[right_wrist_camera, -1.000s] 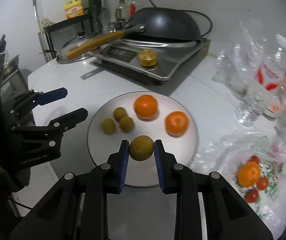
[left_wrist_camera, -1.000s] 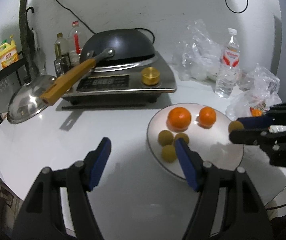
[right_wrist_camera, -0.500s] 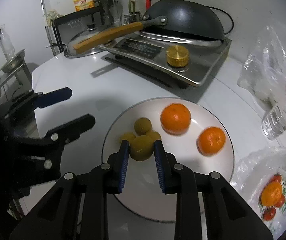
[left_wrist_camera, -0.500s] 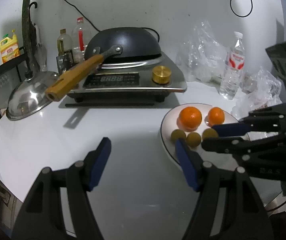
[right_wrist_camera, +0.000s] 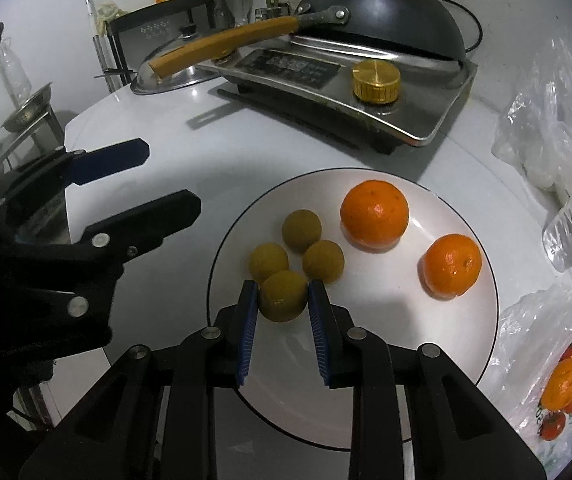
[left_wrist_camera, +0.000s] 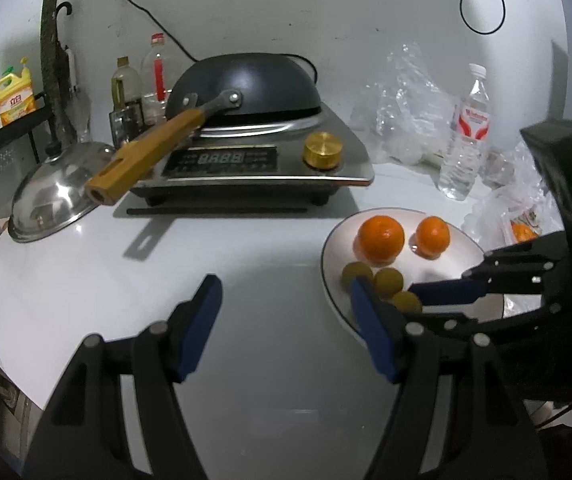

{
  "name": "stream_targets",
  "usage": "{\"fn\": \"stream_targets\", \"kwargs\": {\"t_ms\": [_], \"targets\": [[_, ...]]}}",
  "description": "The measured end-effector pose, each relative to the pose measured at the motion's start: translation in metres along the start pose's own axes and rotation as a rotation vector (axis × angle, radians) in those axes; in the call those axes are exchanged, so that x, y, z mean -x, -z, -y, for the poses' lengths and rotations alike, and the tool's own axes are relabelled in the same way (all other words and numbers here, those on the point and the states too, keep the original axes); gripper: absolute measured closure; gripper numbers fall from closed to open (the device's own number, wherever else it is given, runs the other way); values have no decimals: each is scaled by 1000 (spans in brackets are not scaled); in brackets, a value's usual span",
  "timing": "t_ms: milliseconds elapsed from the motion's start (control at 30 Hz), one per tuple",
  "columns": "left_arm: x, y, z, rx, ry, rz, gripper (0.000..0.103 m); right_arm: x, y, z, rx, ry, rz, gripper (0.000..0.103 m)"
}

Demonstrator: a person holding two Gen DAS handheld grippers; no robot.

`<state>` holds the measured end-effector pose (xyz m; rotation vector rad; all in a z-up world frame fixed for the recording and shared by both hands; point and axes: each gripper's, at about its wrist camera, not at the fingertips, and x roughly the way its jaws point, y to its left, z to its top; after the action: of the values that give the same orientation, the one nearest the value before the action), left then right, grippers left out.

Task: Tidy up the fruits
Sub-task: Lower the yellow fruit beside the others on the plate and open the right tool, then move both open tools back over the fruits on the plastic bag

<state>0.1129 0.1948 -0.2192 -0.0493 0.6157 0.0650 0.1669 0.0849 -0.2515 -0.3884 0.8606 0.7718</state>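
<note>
Right gripper (right_wrist_camera: 282,300), lower centre of the right wrist view, is clamped on a small round olive-green fruit (right_wrist_camera: 283,295) w/ dull, slightly pitted skin; ribbed blue pads press it from both sides. It sits over the lower-left part of the white plate (right_wrist_camera: 385,360), against three similar green fruits (right_wrist_camera: 301,230); can't tell if it touches the plate. Two glossy oranges (right_wrist_camera: 374,214) lie upper right on the plate, apart from the green ones.

Left gripper (left_wrist_camera: 282,328) has jaws spread, nothing between them, above bare white table (left_wrist_camera: 86,276); in its own view its right finger hides part of the green cluster and the plate's near rim.

Crinkled clear plastic bag (right_wrist_camera: 557,384) at lower right is cut off by the frame; orange and red fruit inside, blurred thru the film. Dark domed wok (right_wrist_camera: 385,12) w/ wooden handle sits upside down on a steel cooktop (right_wrist_camera: 425,112), brass knob (right_wrist_camera: 376,81) in front.
</note>
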Motion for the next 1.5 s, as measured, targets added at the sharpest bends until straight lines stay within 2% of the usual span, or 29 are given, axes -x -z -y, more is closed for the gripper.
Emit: {"fn": "stream_targets", "kwargs": {"t_ms": [233,367,767,1067,1500], "targets": [[-1,1,3,13,-32,-20,35,-3,5,6,-16,-22,0,74],[1,-1,7,20,-55,-31,35,7,7,10,-14,-32,30,65],[12,-11,52,-5,-77,-24,35,51,30,42,-37,-28,103,64],[12,-15,88,-24,-41,-36,35,81,48,70,-61,11,131,64],[7,-23,147,-96,55,-47,35,117,87,129,-166,130,149,64]]}}
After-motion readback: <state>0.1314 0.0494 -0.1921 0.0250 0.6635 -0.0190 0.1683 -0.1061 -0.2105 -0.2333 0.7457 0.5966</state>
